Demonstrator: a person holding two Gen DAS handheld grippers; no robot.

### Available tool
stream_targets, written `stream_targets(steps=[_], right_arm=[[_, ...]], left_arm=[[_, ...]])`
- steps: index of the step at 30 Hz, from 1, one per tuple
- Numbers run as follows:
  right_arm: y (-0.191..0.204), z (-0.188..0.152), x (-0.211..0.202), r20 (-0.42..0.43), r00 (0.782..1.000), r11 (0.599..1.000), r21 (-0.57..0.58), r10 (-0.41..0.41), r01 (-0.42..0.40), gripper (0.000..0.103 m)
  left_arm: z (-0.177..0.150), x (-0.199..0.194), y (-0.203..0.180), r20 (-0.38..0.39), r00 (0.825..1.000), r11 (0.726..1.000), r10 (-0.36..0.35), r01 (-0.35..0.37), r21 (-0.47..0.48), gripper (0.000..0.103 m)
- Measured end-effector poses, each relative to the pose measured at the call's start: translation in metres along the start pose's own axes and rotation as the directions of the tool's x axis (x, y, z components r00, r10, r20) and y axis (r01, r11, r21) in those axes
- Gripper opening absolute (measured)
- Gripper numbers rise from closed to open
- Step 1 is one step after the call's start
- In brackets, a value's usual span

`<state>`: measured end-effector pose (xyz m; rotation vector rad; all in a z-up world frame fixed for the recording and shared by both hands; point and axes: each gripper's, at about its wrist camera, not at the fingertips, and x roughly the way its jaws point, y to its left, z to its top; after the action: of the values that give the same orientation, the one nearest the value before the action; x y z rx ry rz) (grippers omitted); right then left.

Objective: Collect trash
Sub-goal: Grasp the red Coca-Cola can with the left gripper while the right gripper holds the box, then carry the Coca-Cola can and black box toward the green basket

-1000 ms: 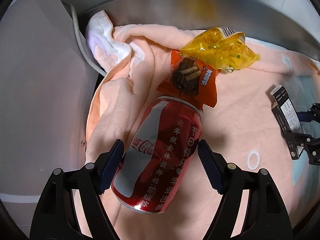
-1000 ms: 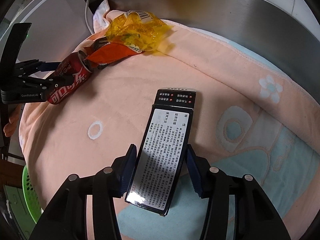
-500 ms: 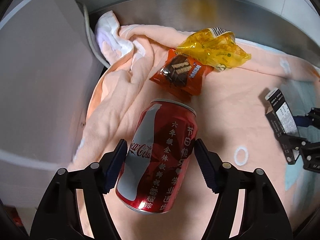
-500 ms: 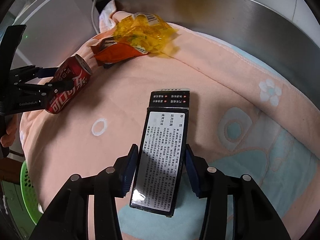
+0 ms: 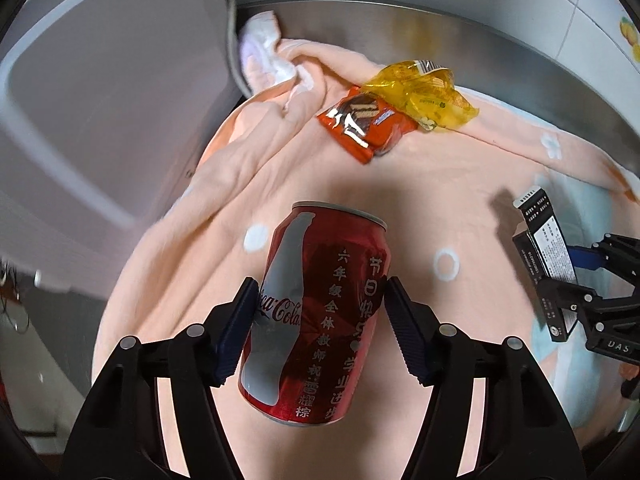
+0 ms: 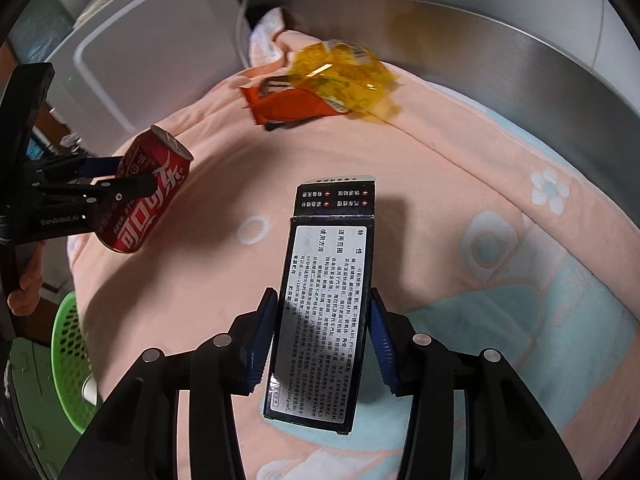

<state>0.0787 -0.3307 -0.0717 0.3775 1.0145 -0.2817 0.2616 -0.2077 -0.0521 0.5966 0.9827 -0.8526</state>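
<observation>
A red cola can (image 5: pixel 316 312) hangs above the peach blanket (image 5: pixel 400 184). My left gripper (image 5: pixel 320 280) has both pads pressed on its sides, and the jaws are still closing. The right wrist view shows that can (image 6: pixel 148 196) at the left, tilted in the left gripper (image 6: pixel 136 176). My right gripper (image 6: pixel 323 294) is shut on a long black box (image 6: pixel 326 340) with a white printed label, held just over the blanket. The box (image 5: pixel 548 256) also appears at the right edge of the left wrist view. An orange snack wrapper (image 5: pixel 364 122) and a yellow crumpled wrapper (image 5: pixel 424 96) lie together at the blanket's far side.
A white appliance (image 5: pixel 100 100) stands left of the blanket, with a grey cable beside it. A steel surface (image 5: pixel 500 52) curves behind the blanket. Low at the left stands a green mesh basket (image 6: pixel 70 356). A person's hand (image 6: pixel 24 280) holds the left gripper.
The left jaws narrowed onto the can, which lifted and drew back from the orange wrapper. The right gripper tightened on the black box and raised it slightly.
</observation>
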Motion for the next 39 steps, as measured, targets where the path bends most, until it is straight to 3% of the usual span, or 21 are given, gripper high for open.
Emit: stream_targets(steps=[20, 39], right_arm=[[0.064, -0.010, -0.007, -0.006, 0.986, 0.972, -0.168, 0.166, -0.165, 0.044], [0.129, -0.020, -0.018, -0.038, 0.956, 0.900, -0.328, 0.290, -0.286, 0.044]], left_arm=[[-0.077, -0.071, 0.019, 0.060, 0.996, 0.975, 0.069, -0.054, -0.214, 0.063], [-0.147, -0.115, 0.030, 0.052, 0.979, 0.920, 0.196, -0.165, -0.357, 0.063]])
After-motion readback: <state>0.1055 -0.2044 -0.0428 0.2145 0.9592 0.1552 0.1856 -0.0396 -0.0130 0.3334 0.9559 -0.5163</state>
